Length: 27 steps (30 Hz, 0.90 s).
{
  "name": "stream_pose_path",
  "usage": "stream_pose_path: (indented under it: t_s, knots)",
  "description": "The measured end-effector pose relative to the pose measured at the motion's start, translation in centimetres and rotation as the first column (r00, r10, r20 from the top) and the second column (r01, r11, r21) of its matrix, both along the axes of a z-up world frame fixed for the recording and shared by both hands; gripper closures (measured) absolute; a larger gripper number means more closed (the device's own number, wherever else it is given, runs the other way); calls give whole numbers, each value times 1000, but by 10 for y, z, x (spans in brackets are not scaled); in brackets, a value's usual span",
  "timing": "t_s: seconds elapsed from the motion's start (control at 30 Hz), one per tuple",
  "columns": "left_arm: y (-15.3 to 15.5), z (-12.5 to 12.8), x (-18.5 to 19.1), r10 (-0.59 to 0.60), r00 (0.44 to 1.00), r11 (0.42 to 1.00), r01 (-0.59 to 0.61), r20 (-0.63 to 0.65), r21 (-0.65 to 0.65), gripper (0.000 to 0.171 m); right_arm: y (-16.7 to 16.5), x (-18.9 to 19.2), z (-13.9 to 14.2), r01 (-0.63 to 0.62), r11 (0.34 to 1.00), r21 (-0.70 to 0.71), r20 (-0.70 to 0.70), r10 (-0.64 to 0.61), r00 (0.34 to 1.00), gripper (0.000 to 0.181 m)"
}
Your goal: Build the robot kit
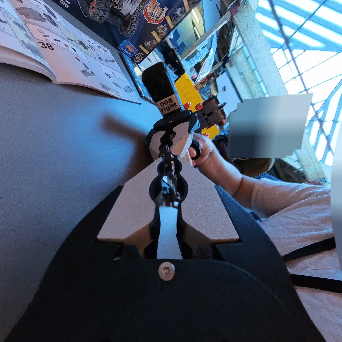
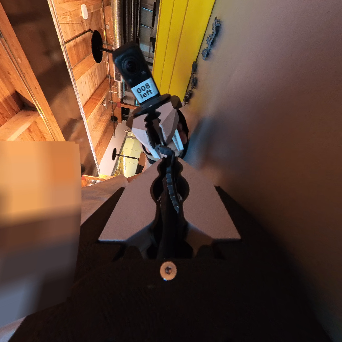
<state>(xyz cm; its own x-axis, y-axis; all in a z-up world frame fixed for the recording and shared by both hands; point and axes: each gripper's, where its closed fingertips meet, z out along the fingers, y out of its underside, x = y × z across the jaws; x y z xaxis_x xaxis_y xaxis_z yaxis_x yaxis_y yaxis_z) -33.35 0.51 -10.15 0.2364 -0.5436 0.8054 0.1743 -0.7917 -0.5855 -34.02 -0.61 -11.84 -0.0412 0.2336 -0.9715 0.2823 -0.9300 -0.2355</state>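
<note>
Both sets of fingers are pinching the same thing: a thin, dark toothed strip [image 2: 173, 192], something like a length of toy track, stretched between them. The left gripper [image 1: 167, 166] has its fingers pressed in on one end of the strip, and the right gripper [image 2: 169, 162] is closed on the other end, tip to tip with its partner, the two tools facing each other head-on above the grey worktop [image 1: 64, 166]. A hand [image 1: 201, 149] wraps the right gripper's handle, a pale sleeve [image 1: 296, 212] behind it. Further out on the worktop lies an open instruction booklet [image 1: 61, 51], beside it a dark printed box [image 1: 129, 20]. Beyond the right gripper sits a yellow bin [image 1: 187, 92], with a small dark-and-red brick assembly [image 1: 211, 111] next to it.
</note>
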Motion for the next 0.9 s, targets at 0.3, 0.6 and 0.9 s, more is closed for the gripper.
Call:
stream_pose_path:
  t_s: [0.3,0.6,0.9]
  knots:
    - [6,6,-6,38,997,999,-36,65,-33,160,-1,1,2,-16,999,-46,-19,15,1000,176]
    - [7,-4,-1,74,984,986,-48,-164,160,168,2,0,-5,10,1000,-21,24,-9,1000,176]
    - [8,3,-8,90,989,984,-70,-115,164,164,5,1,-5,33,999,-27,26,-32,999,176]
